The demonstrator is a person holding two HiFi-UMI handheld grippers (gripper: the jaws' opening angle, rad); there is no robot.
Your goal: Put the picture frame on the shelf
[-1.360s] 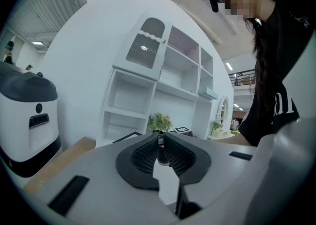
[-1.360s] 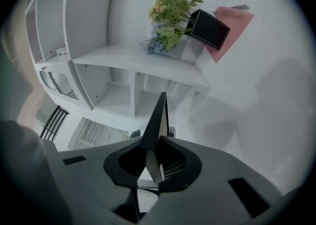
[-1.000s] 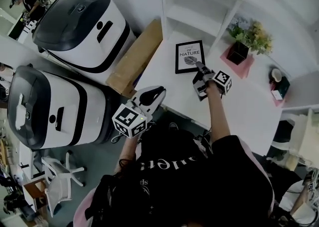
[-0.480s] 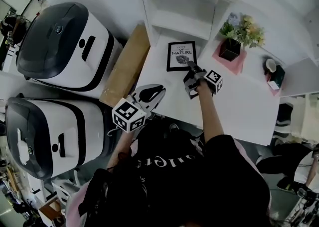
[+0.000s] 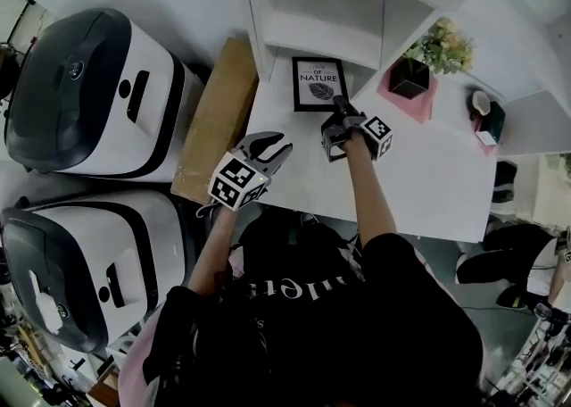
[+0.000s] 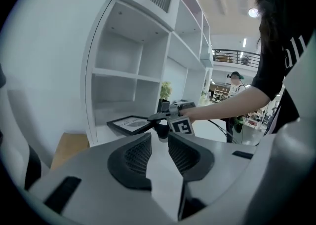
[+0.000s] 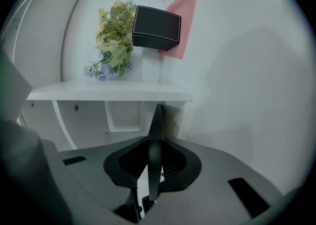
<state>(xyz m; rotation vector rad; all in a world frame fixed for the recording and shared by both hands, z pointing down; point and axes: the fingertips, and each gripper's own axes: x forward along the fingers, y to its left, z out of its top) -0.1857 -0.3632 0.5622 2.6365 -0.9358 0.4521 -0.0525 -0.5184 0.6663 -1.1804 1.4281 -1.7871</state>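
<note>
1 pic frame (image 5: 318,84), 1 plant (image 5: 434,46), 2 machines (image 5: 89,88) (image 5: 85,271).

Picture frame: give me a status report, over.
Right tongs shut on picture frame edge. Left tongs opening, empty. Frame in front of shelf, not yet on it. Nothing in the way.

A black picture frame (image 5: 318,84) holding a white print with a leaf drawing and the word NATURE lies face up and nearly flat on a white desk (image 5: 419,160). It sits just in front of the lowest open compartment of a tall white shelf (image 5: 312,35). The right gripper (image 5: 338,107) is clamped on the frame's near right corner.
</note>
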